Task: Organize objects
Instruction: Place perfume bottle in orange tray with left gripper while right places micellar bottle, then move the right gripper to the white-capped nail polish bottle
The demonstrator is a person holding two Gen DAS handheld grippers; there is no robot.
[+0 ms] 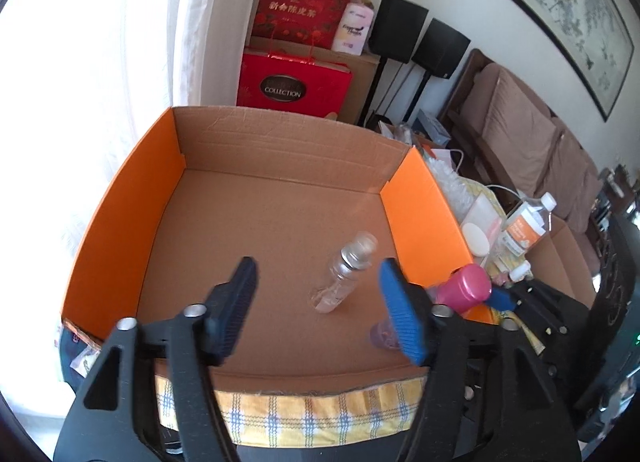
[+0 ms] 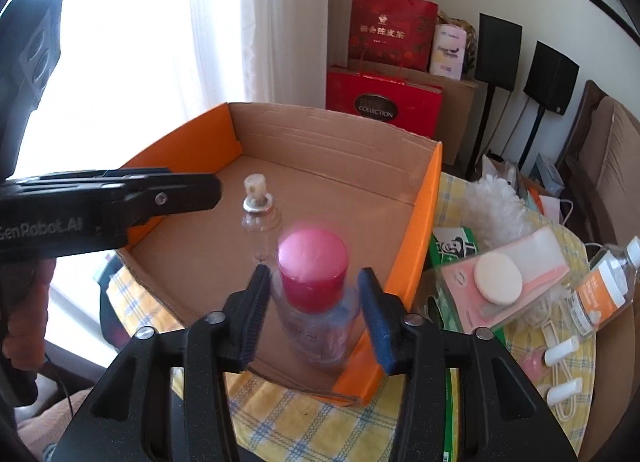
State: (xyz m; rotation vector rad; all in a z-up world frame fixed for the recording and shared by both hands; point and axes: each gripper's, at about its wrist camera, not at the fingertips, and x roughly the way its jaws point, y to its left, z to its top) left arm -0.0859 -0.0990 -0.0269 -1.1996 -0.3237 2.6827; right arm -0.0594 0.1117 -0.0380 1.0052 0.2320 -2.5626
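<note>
Left claw (image 1: pixel 316 294): jaws spread wide over the cardboard box, nothing between the pads; the small clear bottle stands on the box floor in the gap ahead of them, touching neither finger.
Right claw (image 2: pixel 312 298): jaws parted to either side of the pink-capped bottle; a sliver of space shows between each pad and the bottle's body, so the pads do not press on it.
Worktop (image 2: pixel 280 414): covered by a yellow plaid cloth, carrying the box and a scatter of things to its right.
Cardboard box (image 1: pixel 276 150): open-topped, orange side flaps, brown floor; it sits on the plaid cloth near the window side.
Pink-capped bottle (image 2: pixel 314 302): upright, clear body under a broad pink cap, at the box's near right corner; its outline is slightly blurred.
Small clear bottle (image 1: pixel 344 274): upright on the box floor, silver collar and clear cap, right of the box's middle, beyond the pink-capped bottle in the right wrist view.
Orange-label bottle (image 2: pixel 600 290): lies tilted on the worktop right of the box, white cap pointing away.
Puff package (image 2: pixel 504 278): clear pack with a round white puff, just right of the box's orange wall.
</note>
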